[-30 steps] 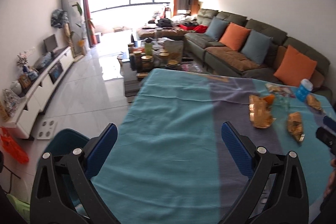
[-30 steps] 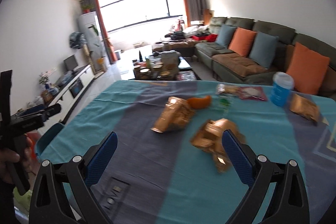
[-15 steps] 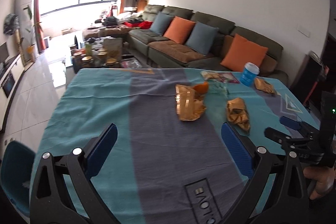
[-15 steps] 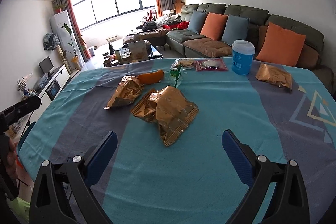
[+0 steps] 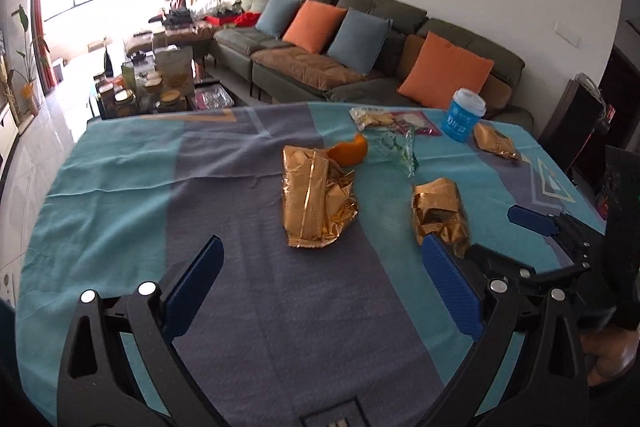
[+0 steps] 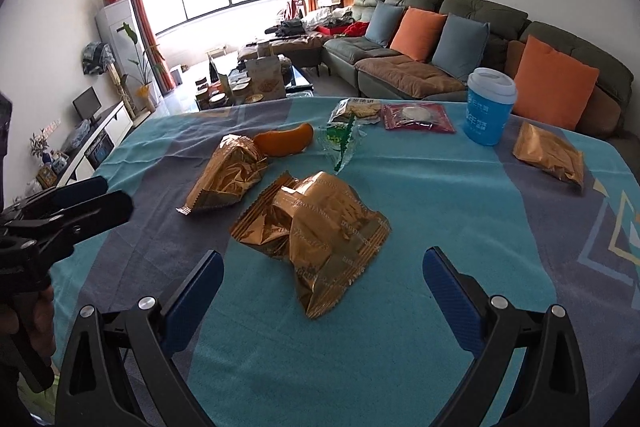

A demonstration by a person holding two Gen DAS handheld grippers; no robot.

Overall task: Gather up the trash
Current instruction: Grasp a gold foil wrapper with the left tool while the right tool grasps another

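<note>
Both tools hang over a desk draped in a soft teal-and-slate cloth, creased near its far edge. The left tool has its ribbed blue pads spread wide with nothing between them; the right tool is likewise agape and empty. From the right wrist view, a crumpled gold foil wrapper with a serrated edge lies at 12 o'clock just ahead of the pads. A second gold wrapper, flatter and elongated, lies at 11 o'clock, touching a curved orange peel. Past it sits clear, crinkled film with green print, possibly a sweet wrapper. At 1 o'clock stands a blue cup with a white lid, and a third gold packet lies flat at 2 o'clock
</note>
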